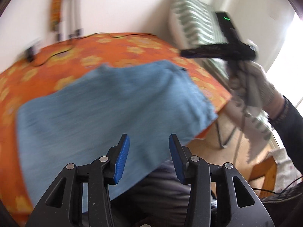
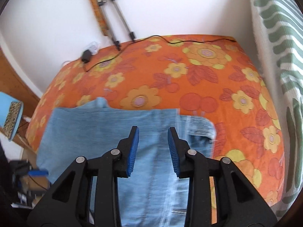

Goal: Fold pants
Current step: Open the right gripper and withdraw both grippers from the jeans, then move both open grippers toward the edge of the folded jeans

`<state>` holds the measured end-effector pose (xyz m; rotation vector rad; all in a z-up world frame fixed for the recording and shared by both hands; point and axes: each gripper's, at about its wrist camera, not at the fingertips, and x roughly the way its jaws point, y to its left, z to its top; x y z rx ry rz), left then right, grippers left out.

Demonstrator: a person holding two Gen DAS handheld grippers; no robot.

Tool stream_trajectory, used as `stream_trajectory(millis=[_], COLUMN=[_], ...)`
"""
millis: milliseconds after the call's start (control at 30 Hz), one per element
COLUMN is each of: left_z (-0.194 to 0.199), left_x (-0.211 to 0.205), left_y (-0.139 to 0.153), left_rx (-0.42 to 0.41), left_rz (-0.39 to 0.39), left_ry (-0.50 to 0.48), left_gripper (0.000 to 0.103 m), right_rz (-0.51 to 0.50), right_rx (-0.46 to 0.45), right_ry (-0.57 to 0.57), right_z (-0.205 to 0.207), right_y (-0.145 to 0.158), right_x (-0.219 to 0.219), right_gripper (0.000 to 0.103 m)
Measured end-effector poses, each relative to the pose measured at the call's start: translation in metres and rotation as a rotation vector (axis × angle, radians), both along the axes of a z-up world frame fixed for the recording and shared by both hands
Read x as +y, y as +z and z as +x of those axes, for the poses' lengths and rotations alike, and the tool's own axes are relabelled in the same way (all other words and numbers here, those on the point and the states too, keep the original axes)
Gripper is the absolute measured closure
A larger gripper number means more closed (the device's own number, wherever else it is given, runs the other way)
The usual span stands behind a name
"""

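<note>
Left wrist view shows the left tool (image 1: 149,157) with its 2 blue pads spread apart and nothing between them, held above the near edge of the pants (image 1: 106,106), which lie just beyond the fingertips. The pants are 1 pair of light blue jeans, folded into a broad rectangle on the bench (image 1: 62,60), which wears an orange cloth printed with yellow flowers. At the right of the same view, 1 gloved hand (image 1: 253,87) grips the black handle of the right tool, off the bench's corner and well apart from the denim. Right wrist view shows the right tool (image 2: 153,151) with its 2 pads likewise spread and empty, poised over the pants (image 2: 98,130); the folded layers run from under the fingers toward the bench's (image 2: 236,87) middle, with a paler hemmed end showing at the right. 1 black cable (image 2: 170,40) trails along the bench's far edge.
</note>
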<state>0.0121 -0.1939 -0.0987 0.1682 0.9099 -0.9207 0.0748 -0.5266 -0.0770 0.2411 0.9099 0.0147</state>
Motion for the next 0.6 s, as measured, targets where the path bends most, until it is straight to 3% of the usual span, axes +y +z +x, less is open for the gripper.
stream_trajectory(millis=[133, 267, 433, 600], left_z=[0.02, 0.035, 0.045, 0.05], left_x=[0.069, 0.122, 0.156, 0.161], left_y=[-0.012, -0.031, -0.048, -0.059], left_rx=[-0.01, 0.057, 0.086, 0.146], left_rz=[0.057, 0.053, 0.062, 0.039], left_ry=[0.216, 0.378, 0.471, 0.467], left_gripper=[0.061, 0.061, 0.061, 0.061], right_rz=[-0.014, -0.054, -0.097, -0.119], right_rx=[0.001, 0.021, 0.066, 0.093], right_ry=[0.119, 0.253, 0.336, 0.346], right_z=[0.006, 0.011, 0.0, -0.025], right_y=[-0.003, -0.013, -0.031, -0.045], right_x=[0.051, 0.103, 0.139, 0.146], right_gripper=[0.07, 0.07, 0.07, 0.07])
